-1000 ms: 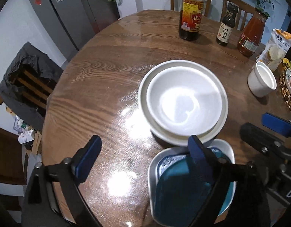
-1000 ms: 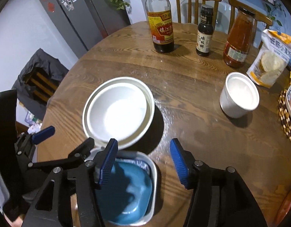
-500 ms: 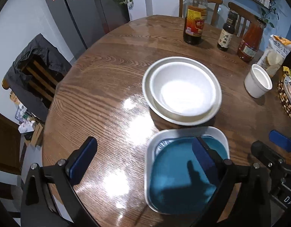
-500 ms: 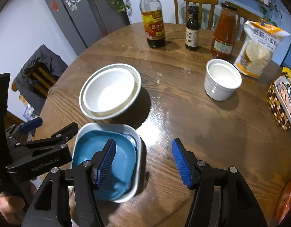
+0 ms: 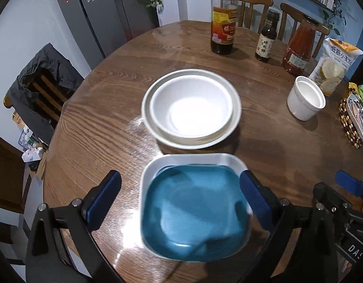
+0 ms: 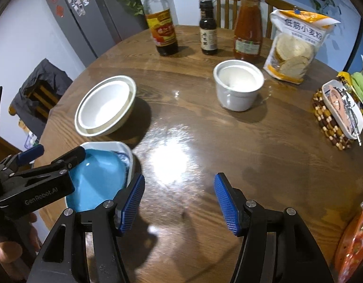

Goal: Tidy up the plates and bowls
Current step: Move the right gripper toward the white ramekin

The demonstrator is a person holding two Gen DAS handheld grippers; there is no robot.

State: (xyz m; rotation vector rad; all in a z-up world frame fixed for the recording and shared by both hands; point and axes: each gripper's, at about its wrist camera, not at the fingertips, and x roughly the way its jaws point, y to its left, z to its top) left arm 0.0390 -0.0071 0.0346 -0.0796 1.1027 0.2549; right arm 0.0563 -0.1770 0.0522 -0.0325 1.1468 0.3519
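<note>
Both tools gape empty; blue plate [image 5: 195, 210] sits in white square dish [image 5: 193, 159], bowl [image 5: 191, 106] in round plate [image 5: 235, 115].

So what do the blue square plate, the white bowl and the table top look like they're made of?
Blue square plate: probably glazed ceramic, though melamine is possible; smooth, with a soft sheen.
White bowl: likely glazed ceramic; its plain white inside shows a bright glare patch.
Table: wood, or a wood veneer, under a glossy coat; the grain is clear and lamp glare mirrors off it.

Both tilting steeply downward, the left hand-held gripper [image 5: 179, 199] and right hand-held gripper [image 6: 179, 204] are hanging with jaws spread, gripping nothing.
</note>
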